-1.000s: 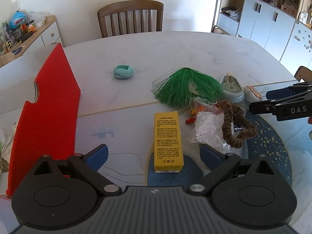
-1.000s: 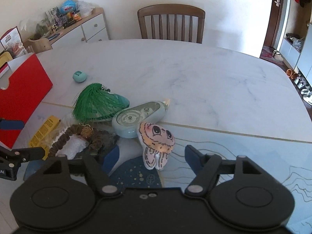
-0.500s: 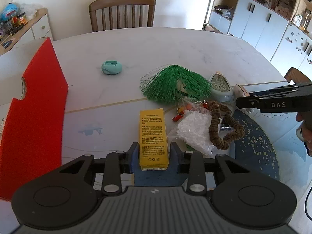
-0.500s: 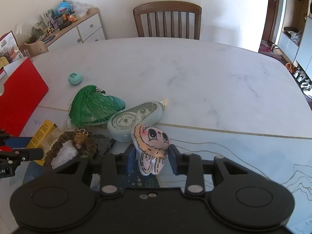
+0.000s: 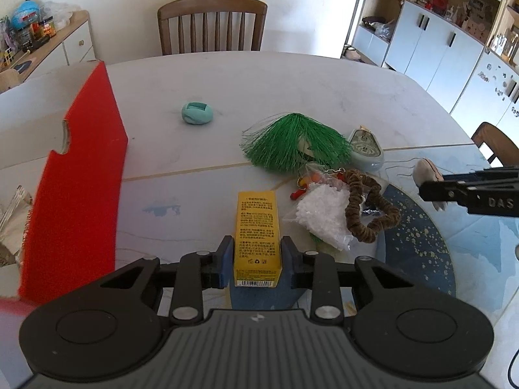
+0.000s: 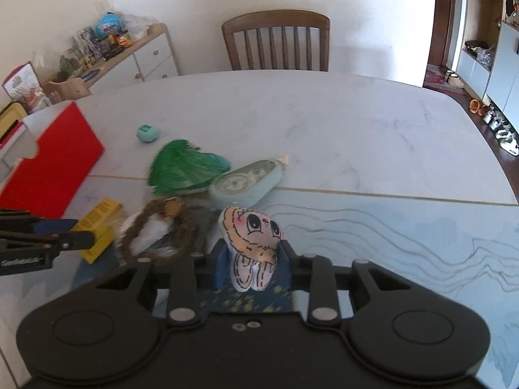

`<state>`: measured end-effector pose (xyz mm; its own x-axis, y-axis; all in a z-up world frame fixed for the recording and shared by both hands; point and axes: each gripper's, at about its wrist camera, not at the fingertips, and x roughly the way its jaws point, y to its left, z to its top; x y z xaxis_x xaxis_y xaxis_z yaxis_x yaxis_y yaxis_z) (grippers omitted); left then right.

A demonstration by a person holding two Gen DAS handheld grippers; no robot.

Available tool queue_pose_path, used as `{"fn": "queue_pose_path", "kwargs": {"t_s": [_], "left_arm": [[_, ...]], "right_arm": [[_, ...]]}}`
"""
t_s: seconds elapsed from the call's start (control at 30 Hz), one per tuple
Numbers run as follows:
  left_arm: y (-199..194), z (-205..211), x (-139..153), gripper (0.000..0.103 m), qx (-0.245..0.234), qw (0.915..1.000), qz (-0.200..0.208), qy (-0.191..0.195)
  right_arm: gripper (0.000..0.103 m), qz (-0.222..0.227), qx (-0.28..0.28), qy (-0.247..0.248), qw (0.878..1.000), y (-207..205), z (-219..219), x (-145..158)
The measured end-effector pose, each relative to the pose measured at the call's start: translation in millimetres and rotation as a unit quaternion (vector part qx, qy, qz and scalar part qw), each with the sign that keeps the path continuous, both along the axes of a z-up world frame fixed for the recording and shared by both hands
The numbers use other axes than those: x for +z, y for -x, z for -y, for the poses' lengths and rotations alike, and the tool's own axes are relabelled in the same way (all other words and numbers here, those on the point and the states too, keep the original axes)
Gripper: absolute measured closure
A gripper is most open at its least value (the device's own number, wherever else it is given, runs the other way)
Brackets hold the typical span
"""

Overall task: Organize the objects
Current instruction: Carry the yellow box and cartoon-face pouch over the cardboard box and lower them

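the left tongs point(image 5: 257, 261) now pinch the near end of the yellow box point(image 5: 258, 233), its long axis toward 12 o'clock, red bin point(image 5: 78, 194) at 10. the right tongs point(image 6: 251, 261), spread a second ago, have closed on the plush toy point(image 6: 251, 240), lifting it off the tabletop point(image 6: 324, 123).

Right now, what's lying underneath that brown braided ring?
The brown braided ring lies partly over a clear bag of white bits, with colourful pieces poking out beyond. Whatever sits directly under the bag is covered.
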<state>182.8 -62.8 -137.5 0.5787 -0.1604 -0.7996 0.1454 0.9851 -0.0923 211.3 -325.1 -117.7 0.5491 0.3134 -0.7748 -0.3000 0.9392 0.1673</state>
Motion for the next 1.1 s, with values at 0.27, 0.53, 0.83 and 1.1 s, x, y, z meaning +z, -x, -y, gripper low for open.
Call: {"fn": "queue_pose_path", "kwargs": {"t_s": [0.27, 0.53, 0.83, 1.1], "left_arm": [[20.4, -11.3, 8.7, 0.074, 0.002, 0.9999, -0.002, 0.012], [49.7, -29.9, 34.5, 0.074, 0.003, 0.9993, 0.017, 0.034], [76.9, -56.6, 79.1, 0.074, -0.002, 0.9959, 0.07, 0.057], [93.1, -101.5, 105.8, 0.074, 0.015, 0.9927, 0.092, 0.076]], "right_arm": [[0.072, 0.0, 0.011, -0.021, 1.0, 34.1, -17.9, 25.3], [0.072, 0.006, 0.032, -0.032, 0.999, 60.9, -48.6, 49.7], [0.072, 0.022, 0.062, -0.04, 0.997, 73.2, -97.4, 77.4], [0.072, 0.036, 0.091, -0.046, 0.994, 77.7, -140.9, 95.5]]}}
